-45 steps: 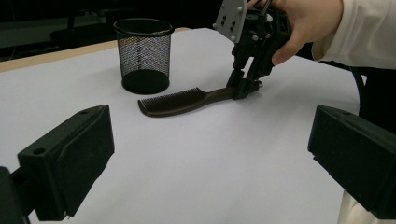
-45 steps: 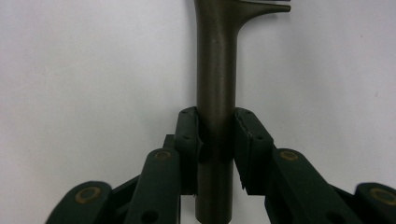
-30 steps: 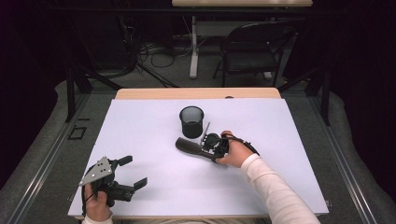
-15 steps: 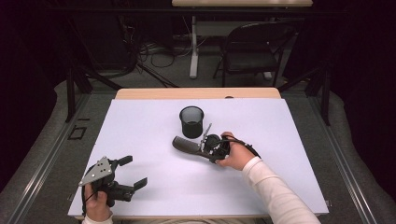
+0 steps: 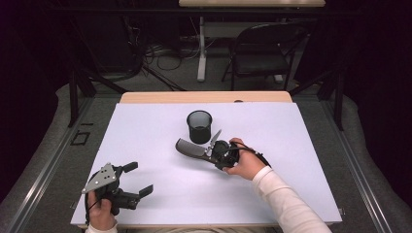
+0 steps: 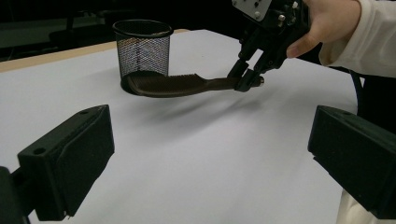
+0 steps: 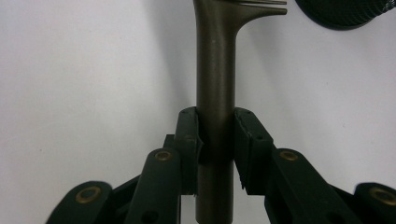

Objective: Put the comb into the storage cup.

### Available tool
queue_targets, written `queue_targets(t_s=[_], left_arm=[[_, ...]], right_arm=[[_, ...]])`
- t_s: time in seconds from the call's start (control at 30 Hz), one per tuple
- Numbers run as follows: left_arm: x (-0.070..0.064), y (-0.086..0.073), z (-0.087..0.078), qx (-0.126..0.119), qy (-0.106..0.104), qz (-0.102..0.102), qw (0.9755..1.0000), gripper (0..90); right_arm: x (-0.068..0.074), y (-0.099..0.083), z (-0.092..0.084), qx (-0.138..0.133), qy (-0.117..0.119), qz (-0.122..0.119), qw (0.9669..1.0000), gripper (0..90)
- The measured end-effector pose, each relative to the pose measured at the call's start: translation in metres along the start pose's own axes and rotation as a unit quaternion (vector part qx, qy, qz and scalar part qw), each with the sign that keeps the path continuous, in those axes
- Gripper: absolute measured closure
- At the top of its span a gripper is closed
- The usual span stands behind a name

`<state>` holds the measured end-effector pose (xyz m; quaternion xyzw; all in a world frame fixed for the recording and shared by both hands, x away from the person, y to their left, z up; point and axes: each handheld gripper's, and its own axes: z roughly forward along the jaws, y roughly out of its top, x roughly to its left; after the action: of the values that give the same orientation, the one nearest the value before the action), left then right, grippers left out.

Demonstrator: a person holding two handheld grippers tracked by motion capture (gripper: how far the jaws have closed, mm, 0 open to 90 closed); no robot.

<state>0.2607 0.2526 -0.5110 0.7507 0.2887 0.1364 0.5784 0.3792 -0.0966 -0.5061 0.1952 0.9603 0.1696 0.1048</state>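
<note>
Level, comb (image 6: 173, 85) (teeth up), head toward cup (image 6: 142, 49)

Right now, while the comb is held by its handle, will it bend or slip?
The comb probably stays stiff: it juts out level from the right tool without sagging. Its smooth round handle might twist between the pads.

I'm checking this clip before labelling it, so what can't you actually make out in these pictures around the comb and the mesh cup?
- Comb head: cut off by the top edge of the right gripper view.
- Mesh cup contents: dark inside in the high view; in the left gripper view the rim hides them.
- Comb handle end: covered by the right gripper in the left gripper view.
- Whether the comb tip touches the cup: unclear in the left gripper view.
</note>
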Motion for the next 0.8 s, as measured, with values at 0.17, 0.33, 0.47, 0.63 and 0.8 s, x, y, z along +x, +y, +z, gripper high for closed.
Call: queue_targets(t_s=[0.17, 0.33, 0.47, 0.63, 0.8], left_arm=[[0.0, 0.0, 0.0, 0.001, 0.0, 0.0, 1.0, 0.5], [0.0, 0.0, 0.0, 0.0, 0.0, -0.001, 1.0, 0.5], [0.0, 0.0, 0.001, -0.003, -0.004, -0.004, 1.0, 0.5], [-0.001, 0.0, 0.003, 0.001, -0.005, -0.005, 1.0, 0.4], [-0.001, 0.001, 0.003, 0.0, -0.006, -0.008, 1.0, 0.4]], right_arm=[[0.001, -0.001, -0.003, -0.02, -0.006, 0.004, 0.9998, 73.1], [0.002, -0.002, -0.005, -0.032, -0.01, 0.009, 0.9994, 73.1], [0.004, -0.001, -0.01, -0.053, -0.012, 0.015, 0.9984, 73.1], [0.006, 0.0, -0.012, -0.074, -0.018, 0.02, 0.9969, 73.1], [0.009, 0.001, -0.015, -0.101, -0.027, 0.026, 0.9941, 73.1]])
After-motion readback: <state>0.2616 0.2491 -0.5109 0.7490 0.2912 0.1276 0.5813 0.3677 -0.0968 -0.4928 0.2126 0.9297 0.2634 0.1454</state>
